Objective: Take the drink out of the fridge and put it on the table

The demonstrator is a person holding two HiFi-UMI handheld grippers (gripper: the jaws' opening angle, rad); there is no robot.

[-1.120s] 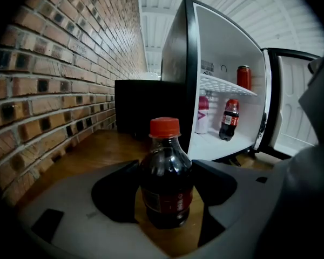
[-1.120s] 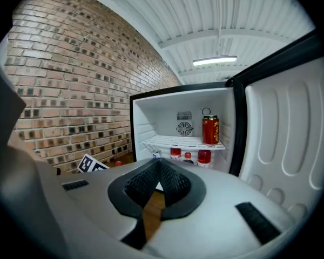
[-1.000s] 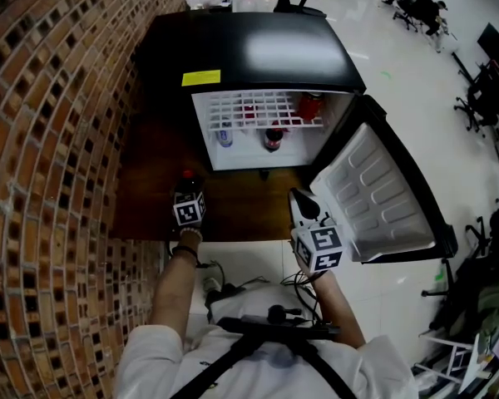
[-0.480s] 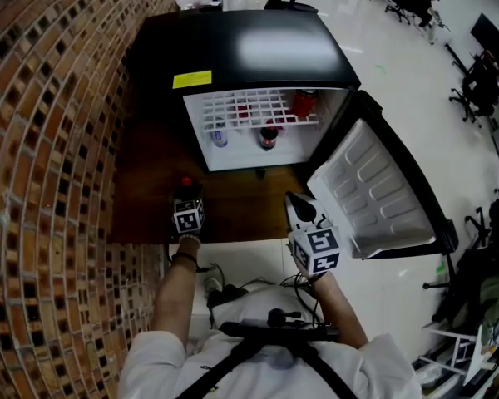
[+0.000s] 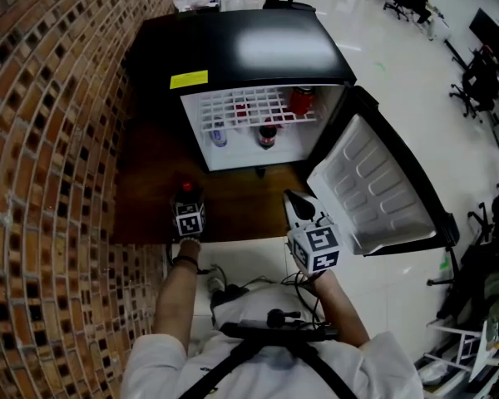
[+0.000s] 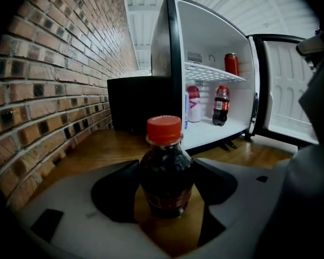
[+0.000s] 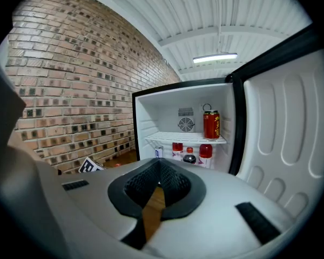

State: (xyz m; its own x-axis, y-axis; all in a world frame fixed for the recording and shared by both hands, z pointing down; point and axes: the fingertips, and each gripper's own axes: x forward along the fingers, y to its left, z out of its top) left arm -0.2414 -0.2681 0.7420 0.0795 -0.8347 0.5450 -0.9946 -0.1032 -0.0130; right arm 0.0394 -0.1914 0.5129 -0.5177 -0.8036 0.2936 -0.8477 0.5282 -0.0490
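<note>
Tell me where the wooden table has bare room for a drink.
The table is bare between the brick wall and the held bottle, and right of it, in front of the open fridge. The fridge floor is crowded with bottles.

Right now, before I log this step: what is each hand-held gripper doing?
Left hand-held gripper: closed on the red-capped drink bottle.
Right hand-held gripper: closed, holding nothing.
</note>
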